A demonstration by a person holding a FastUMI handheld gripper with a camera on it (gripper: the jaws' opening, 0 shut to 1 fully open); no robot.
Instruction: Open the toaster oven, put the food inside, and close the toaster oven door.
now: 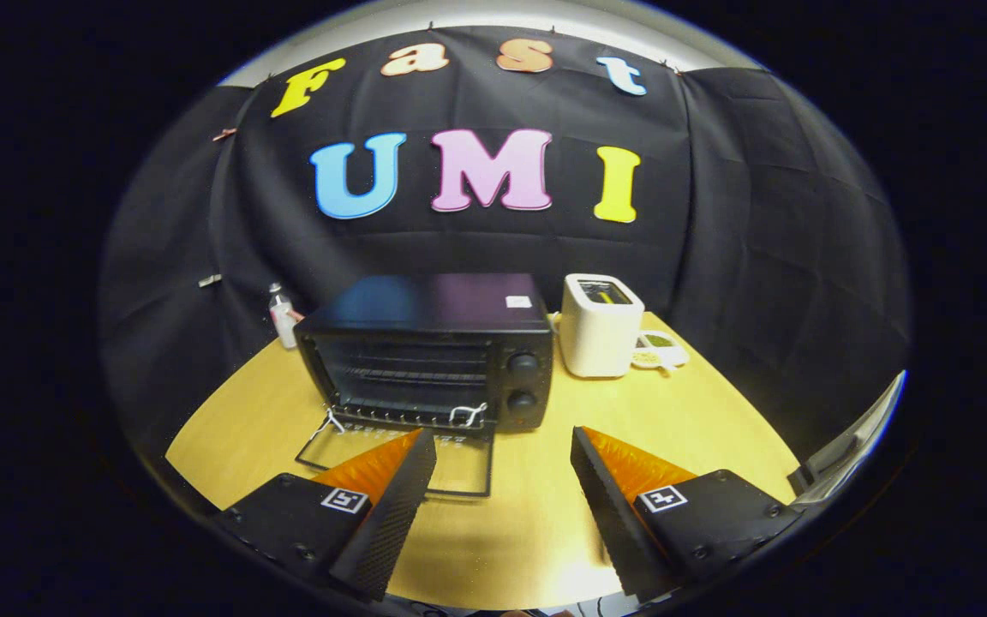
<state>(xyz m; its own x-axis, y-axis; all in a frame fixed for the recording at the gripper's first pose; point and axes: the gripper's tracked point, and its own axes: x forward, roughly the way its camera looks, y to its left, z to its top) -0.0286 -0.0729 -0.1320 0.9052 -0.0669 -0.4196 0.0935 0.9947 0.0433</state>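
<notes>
Toward the far edge of the desk (536, 514) stands the toaster oven (433, 351), its glass door (399, 458) folded down flat, racks inside bare as far as visible. Right of it: a white toaster (601, 326) and small dishes (658, 350) of greenish food. Left: a small bottle (281, 314). The gripper (502, 454) is spread wide, grasping nothing; one finger overlaps the door.

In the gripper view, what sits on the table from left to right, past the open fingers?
Small bottle → toaster oven, its door folded down flat → white toaster → small dishes. The gripper is open, holding nothing.
</notes>
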